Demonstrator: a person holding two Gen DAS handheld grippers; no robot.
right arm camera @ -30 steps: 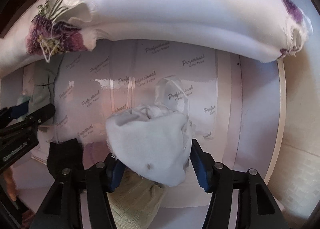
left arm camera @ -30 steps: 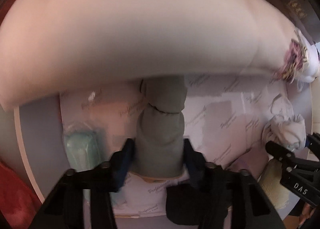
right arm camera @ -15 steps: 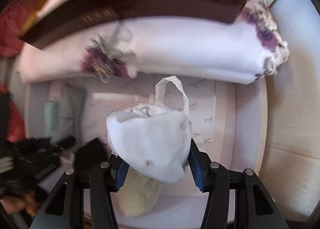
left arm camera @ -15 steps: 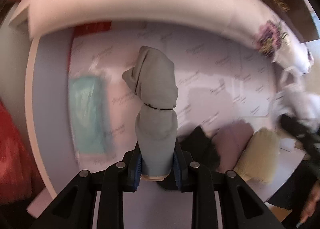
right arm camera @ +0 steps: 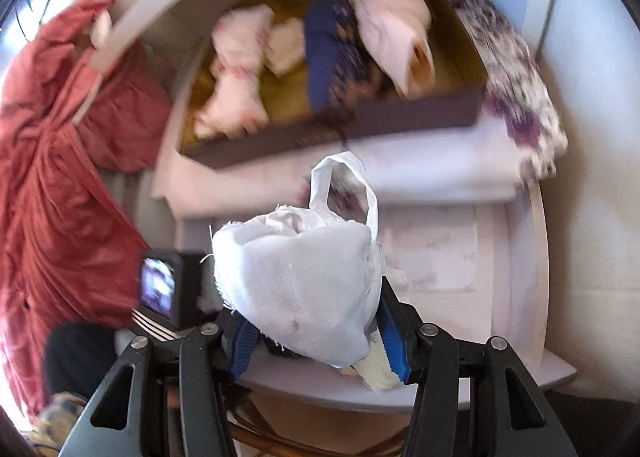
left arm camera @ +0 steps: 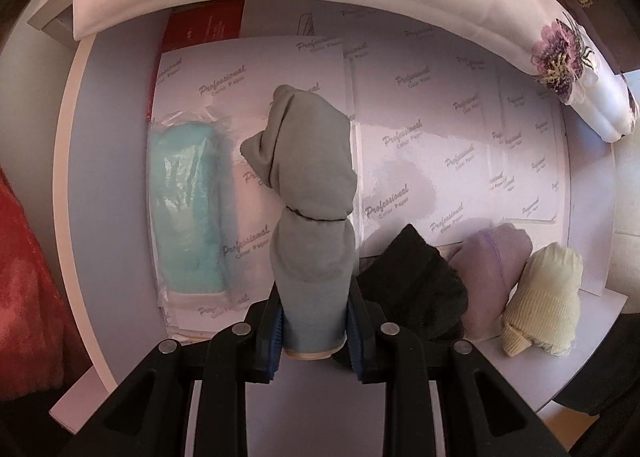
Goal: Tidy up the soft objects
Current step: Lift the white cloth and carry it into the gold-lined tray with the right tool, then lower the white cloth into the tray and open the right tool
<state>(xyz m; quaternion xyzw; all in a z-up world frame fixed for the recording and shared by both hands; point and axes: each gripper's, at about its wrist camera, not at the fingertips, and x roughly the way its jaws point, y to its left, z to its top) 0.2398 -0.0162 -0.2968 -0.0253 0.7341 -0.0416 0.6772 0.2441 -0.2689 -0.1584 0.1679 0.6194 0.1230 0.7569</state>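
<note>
My left gripper [left arm camera: 314,331] is shut on a rolled grey sock [left arm camera: 308,193] that hangs above the white table [left arm camera: 104,185], pointing straight down. Below it lie a black sock bundle [left arm camera: 416,281], a lilac one [left arm camera: 492,269] and a cream one [left arm camera: 544,293] in a row near the table's front edge. My right gripper [right arm camera: 316,337] is shut on a bunched white cloth [right arm camera: 304,289] with a loop at its top, lifted high. Beyond it stands a brown box [right arm camera: 360,129] holding pink, white and blue folded fabrics.
A teal item in a clear bag [left arm camera: 188,209] lies left on printed paper sheets [left arm camera: 440,129]. A folded white floral cloth [left arm camera: 568,57] runs along the table's far side. A red garment [right arm camera: 60,177] hangs at the left. The other gripper's small screen [right arm camera: 158,289] shows left of the cloth.
The left gripper closed on the grey sock and carried it up off the table. The right gripper rose with the white cloth and tilted up, bringing the brown box into view.
</note>
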